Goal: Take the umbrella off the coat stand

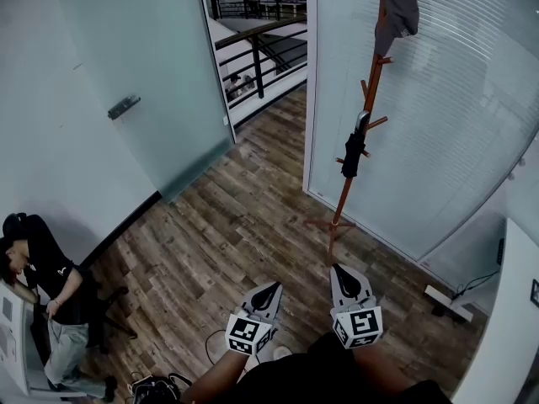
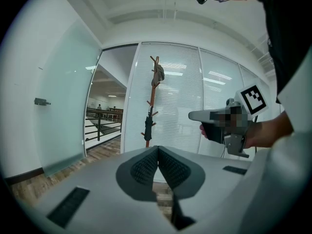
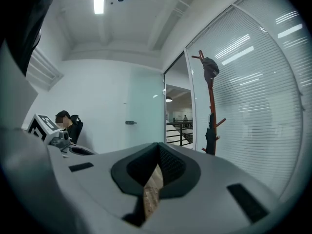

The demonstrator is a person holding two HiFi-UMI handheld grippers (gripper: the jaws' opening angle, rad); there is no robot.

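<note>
An orange-brown coat stand (image 1: 364, 108) rises in front of the blind-covered glass wall. A folded black umbrella (image 1: 353, 154) hangs from a peg halfway up it, and a grey cap (image 1: 397, 11) sits on top. Both grippers are held low and well short of the stand. My left gripper (image 1: 268, 289) has its jaws together with nothing between them. My right gripper (image 1: 344, 269) is likewise shut and empty. The left gripper view has the umbrella (image 2: 148, 129) far ahead and the right gripper (image 2: 191, 115) beside it. In the right gripper view the umbrella (image 3: 210, 138) stands to the right of the jaws.
A frosted glass door (image 1: 124, 106) stands open on the left, and a black railing (image 1: 257, 57) shows through the doorway. A person (image 1: 42, 276) sits at a desk at the lower left. A white box with a cable (image 1: 446, 301) lies on the wooden floor to the right.
</note>
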